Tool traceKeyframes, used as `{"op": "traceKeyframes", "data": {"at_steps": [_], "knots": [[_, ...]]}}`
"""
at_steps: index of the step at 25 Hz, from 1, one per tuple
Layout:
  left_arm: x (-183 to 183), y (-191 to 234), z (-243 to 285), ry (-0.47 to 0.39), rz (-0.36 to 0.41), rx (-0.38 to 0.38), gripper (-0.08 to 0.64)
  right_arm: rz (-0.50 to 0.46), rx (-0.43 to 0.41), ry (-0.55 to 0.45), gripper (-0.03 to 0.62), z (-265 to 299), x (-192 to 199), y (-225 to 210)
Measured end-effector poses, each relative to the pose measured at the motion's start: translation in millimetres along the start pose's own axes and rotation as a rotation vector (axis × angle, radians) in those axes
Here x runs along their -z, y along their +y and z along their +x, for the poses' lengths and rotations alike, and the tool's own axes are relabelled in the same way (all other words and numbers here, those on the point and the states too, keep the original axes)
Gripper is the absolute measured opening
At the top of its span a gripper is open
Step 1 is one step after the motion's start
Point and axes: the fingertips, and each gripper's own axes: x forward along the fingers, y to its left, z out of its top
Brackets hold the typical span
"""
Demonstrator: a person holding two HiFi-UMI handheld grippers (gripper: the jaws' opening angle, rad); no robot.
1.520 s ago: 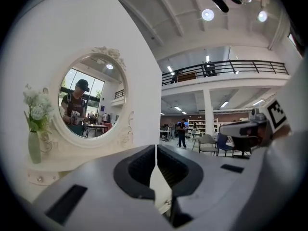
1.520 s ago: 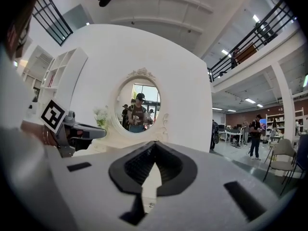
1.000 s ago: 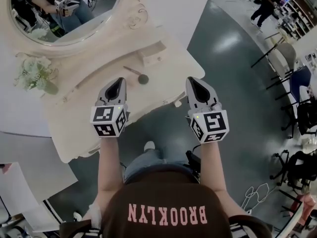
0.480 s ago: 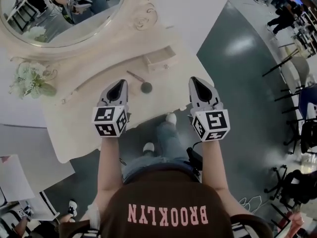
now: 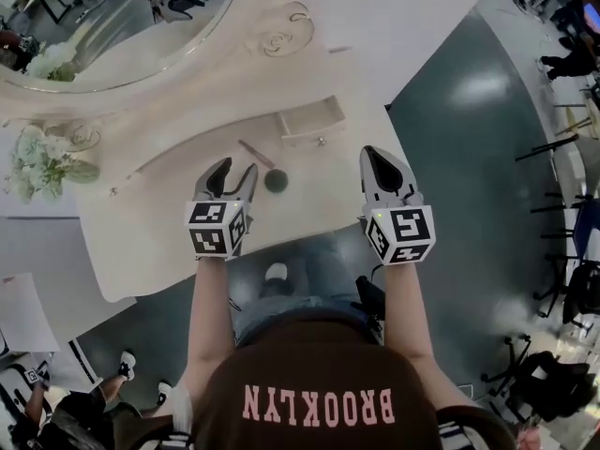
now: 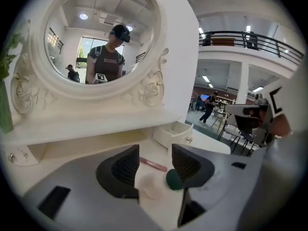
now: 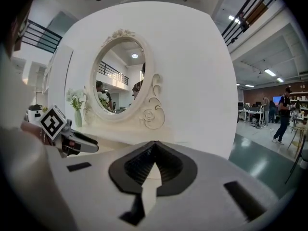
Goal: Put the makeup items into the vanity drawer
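On the white vanity top [image 5: 169, 204] lie a thin pink stick [image 5: 253, 151] and, by its near end, a dark green round sponge [image 5: 275, 180]. Behind them a small drawer [image 5: 309, 120] stands pulled out. My left gripper [image 5: 236, 169] hovers just left of the sponge. Its jaws have just been opening and stand open, nothing pressed between them. In the left gripper view the stick [image 6: 153, 164], sponge [image 6: 173, 179] and drawer [image 6: 175, 131] lie beyond the open left gripper [image 6: 155, 153]. My right gripper [image 5: 373, 155] is shut and empty over the table's right end, again shut in its own view [image 7: 154, 147].
An oval mirror [image 5: 112, 26] in an ornate frame rises behind the table, with a vase of pale flowers [image 5: 47, 157] at the far left. The table's front edge runs just under both grippers; grey floor [image 5: 469, 157] lies to the right.
Both grippers have moved forward and down over the vanity top. The left jaws, shut before, are now open beside the green sponge. The right jaws stayed shut.
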Motion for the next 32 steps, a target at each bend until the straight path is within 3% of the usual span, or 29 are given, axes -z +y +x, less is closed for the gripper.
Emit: {"op": "traceKeyframes", "data": {"at_steps": [6, 17, 25, 32], "knots": [[36.0, 10.5, 18.8, 0.095, -0.043, -0.035, 0.204, 0.023, -0.025, 0.070, -0.011, 19.8, 30.1, -4.7], [87.6, 4.5, 29.5, 0.213, -0.026, -0.050, 0.230, 0.058, -0.051, 0.160, -0.011, 15.4, 75.8, 2.2], [84.0, 10.7, 27.8, 0.190, -0.012, -0.084, 0.199, 0.054, -0.039, 0.152, -0.011, 5.8, 74.3, -0.9], [48.3, 11.1, 23.9, 0.121, 0.017, -0.085, 0.199, 0.048, -0.011, 0.091, -0.011, 1.1, 48.3, -12.0]]}}
